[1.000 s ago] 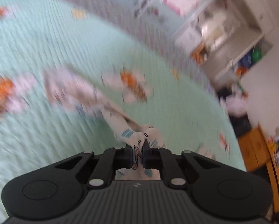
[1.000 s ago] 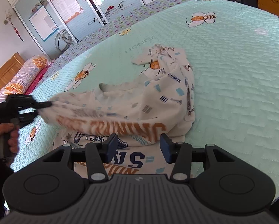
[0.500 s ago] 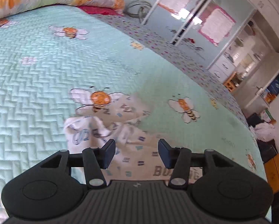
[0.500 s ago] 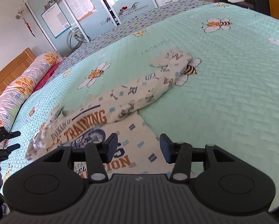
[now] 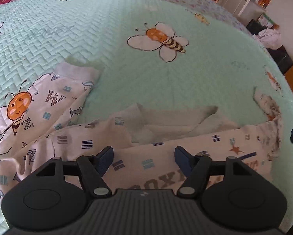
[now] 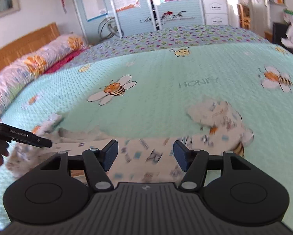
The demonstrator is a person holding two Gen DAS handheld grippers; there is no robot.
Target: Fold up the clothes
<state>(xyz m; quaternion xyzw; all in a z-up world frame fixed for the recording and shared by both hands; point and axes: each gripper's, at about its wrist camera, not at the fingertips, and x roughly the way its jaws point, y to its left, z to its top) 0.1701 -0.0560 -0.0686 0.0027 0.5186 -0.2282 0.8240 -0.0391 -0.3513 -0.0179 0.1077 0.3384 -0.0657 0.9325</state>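
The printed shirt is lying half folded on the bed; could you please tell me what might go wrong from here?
1. The printed shirt is bunched near its collar, so another fold may trap wrinkles.
2. The left gripper and right gripper are both opening with nothing pinched; closing here may grab the quilt too.

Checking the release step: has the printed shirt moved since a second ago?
Yes. The printed shirt has dropped from the left tongs, whose jaws are opening, onto the green bedspread.

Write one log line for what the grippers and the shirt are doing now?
left gripper: opening, empty | right gripper: opening, empty | shirt: lying on bedspread
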